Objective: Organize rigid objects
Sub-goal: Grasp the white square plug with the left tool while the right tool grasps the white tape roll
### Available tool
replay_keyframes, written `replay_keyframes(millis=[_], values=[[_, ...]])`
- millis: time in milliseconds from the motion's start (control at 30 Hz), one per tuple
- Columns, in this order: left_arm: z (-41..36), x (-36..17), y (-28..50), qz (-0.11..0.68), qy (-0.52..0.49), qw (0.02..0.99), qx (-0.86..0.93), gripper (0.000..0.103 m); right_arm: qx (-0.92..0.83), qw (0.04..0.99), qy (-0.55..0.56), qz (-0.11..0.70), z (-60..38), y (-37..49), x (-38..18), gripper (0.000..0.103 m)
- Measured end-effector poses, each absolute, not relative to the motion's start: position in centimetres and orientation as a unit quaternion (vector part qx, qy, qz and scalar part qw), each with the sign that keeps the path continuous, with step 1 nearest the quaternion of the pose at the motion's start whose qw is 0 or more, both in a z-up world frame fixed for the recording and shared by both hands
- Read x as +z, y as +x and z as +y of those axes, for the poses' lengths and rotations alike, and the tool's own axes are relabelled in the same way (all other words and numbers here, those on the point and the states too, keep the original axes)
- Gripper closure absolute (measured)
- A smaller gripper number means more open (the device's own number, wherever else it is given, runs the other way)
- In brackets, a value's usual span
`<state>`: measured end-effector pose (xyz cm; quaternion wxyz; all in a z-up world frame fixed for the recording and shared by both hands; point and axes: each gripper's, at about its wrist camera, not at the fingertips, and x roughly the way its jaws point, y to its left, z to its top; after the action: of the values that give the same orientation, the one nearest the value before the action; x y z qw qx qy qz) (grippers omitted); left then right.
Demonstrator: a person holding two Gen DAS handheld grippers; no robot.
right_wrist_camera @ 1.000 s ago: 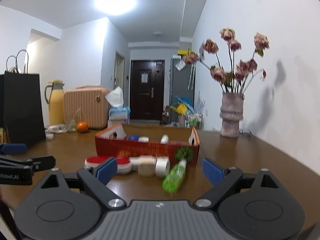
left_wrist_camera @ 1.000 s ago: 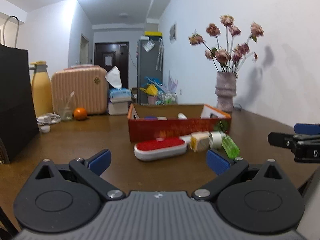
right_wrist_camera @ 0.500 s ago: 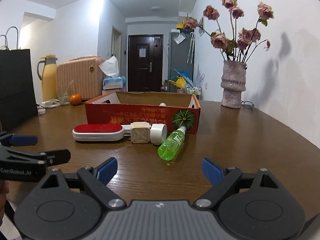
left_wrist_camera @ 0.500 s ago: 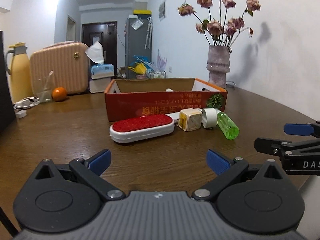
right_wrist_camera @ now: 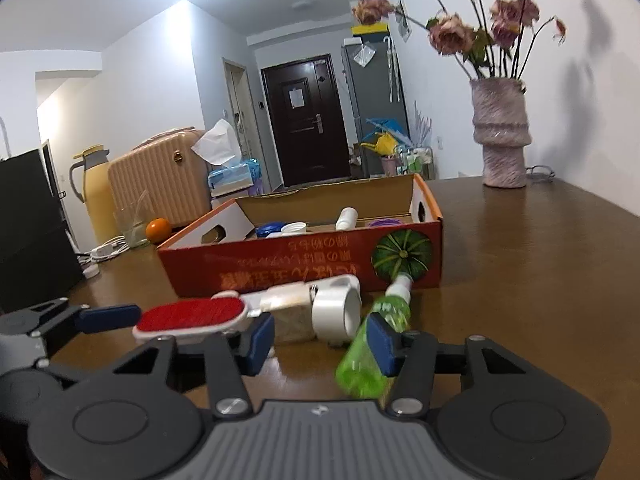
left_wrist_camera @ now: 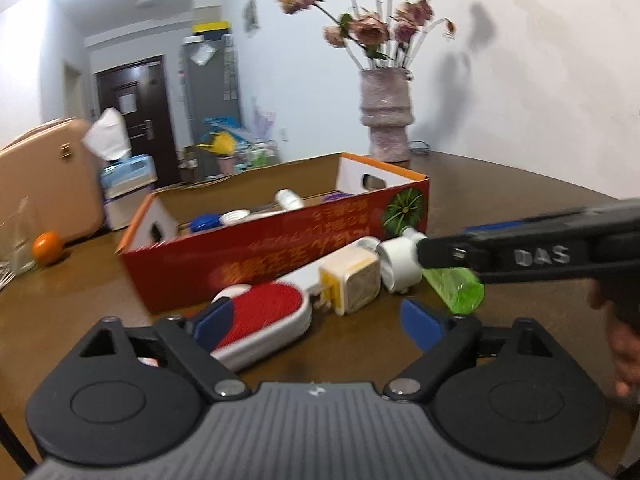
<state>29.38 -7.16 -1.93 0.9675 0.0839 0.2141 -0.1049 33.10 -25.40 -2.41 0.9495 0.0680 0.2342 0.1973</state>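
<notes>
A red cardboard box [left_wrist_camera: 280, 248] [right_wrist_camera: 304, 268] holds several small items. In front of it lie a red-and-white lint brush [left_wrist_camera: 264, 320] [right_wrist_camera: 192, 316], a cream cube plug [left_wrist_camera: 352, 280] [right_wrist_camera: 292, 312], a white tape roll [left_wrist_camera: 400, 268] [right_wrist_camera: 336, 312] and a green spray bottle [left_wrist_camera: 456, 288] [right_wrist_camera: 372, 340]. My left gripper [left_wrist_camera: 316, 320] is open, its left finger over the brush. My right gripper [right_wrist_camera: 320, 344] is open, partly narrowed, with the bottle against its right finger [right_wrist_camera: 382, 344]; in the left wrist view it [left_wrist_camera: 532, 256] reaches over the bottle.
A vase of dried roses [right_wrist_camera: 500, 132] stands at the back right. A pink suitcase [right_wrist_camera: 156, 176], yellow jug [right_wrist_camera: 92, 192], orange [right_wrist_camera: 158, 230], tissue box [right_wrist_camera: 234, 176] and black bag [right_wrist_camera: 28, 220] line the table's far left. The brown table [right_wrist_camera: 520, 280] extends to the right.
Both grippers have moved forward and closer to the objects. The right gripper's jaws have narrowed and now reach the green bottle; the left gripper now reaches the brush.
</notes>
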Motion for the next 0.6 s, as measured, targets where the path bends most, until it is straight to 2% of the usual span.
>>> replay_keyframes(millis=[67, 133, 233, 267, 367, 433, 600], values=[[-7.4, -1.8, 31.4, 0.224, 0.084, 0.962, -0.132, 0.022, 0.203, 0.948, 0.078, 0.232, -25.2, 34.8, -2.4, 0.055], [-7.5, -1.9, 33.4, 0.23, 0.08, 0.957, -0.157, 0.023, 0.209, 0.945, 0.085, 0.235, -24.9, 36.5, -2.4, 0.056], [-7.8, -2.4, 36.1, 0.248, 0.083, 0.952, -0.162, 0.026, 0.21, 0.941, 0.09, 0.251, -24.6, 38.5, -2.9, 0.065], [-7.9, -2.6, 36.8, 0.25, 0.083, 0.95, -0.169, 0.028, 0.212, 0.938, 0.098, 0.255, -24.7, 39.0, -3.2, 0.069], [-7.8, -3.2, 38.2, 0.267, 0.067, 0.941, -0.197, 0.04, 0.22, 0.928, 0.132, 0.271, -25.4, 39.8, -4.0, 0.09], [-7.6, -3.7, 38.4, 0.272, 0.05, 0.939, -0.204, 0.052, 0.219, 0.925, 0.143, 0.277, -25.7, 39.9, -4.3, 0.09], [-7.4, -3.8, 38.3, 0.271, 0.05, 0.939, -0.206, 0.054, 0.22, 0.921, 0.147, 0.285, -25.6, 40.5, -5.1, 0.092]])
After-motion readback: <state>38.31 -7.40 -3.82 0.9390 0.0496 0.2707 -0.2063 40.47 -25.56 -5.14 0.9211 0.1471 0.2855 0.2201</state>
